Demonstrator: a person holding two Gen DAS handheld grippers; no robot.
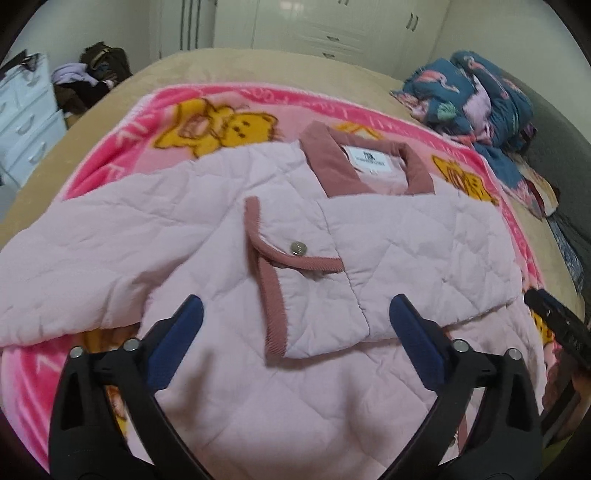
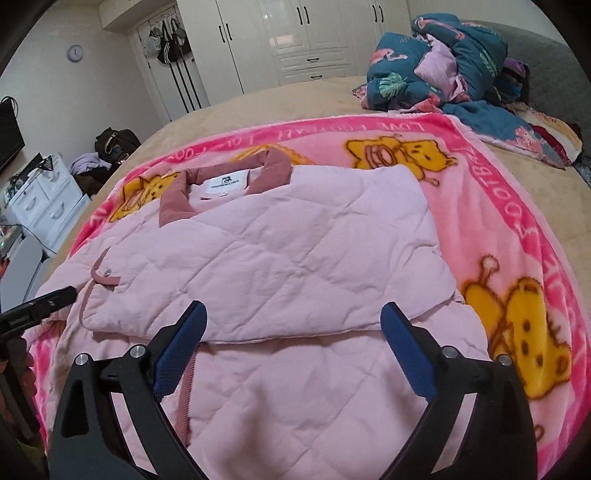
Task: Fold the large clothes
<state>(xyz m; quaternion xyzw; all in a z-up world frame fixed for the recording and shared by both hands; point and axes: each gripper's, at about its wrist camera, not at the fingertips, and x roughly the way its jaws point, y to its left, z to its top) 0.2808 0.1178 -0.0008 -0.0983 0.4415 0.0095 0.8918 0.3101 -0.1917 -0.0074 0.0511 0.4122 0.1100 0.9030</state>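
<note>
A pale pink quilted jacket (image 1: 229,229) with a dusty-rose collar (image 1: 332,162) and trim lies on a pink cartoon blanket (image 1: 155,122). Its lower part is folded up over the chest, and a snap button (image 1: 297,247) shows on the trimmed flap. My left gripper (image 1: 295,314) hovers open over the folded edge, nothing between its blue pads. The same jacket (image 2: 288,258) fills the right wrist view, collar (image 2: 221,184) at the far left. My right gripper (image 2: 293,319) is open above the fold line, holding nothing. Each gripper's black tip shows at the edge of the other's view.
The blanket (image 2: 509,206) covers a tan bed (image 2: 295,99). A crumpled teal flamingo-print quilt (image 2: 443,66) lies at the far right by the grey headboard. White drawers (image 2: 44,203) and a pile of bags (image 2: 114,144) stand left of the bed; white wardrobes (image 2: 314,33) line the back wall.
</note>
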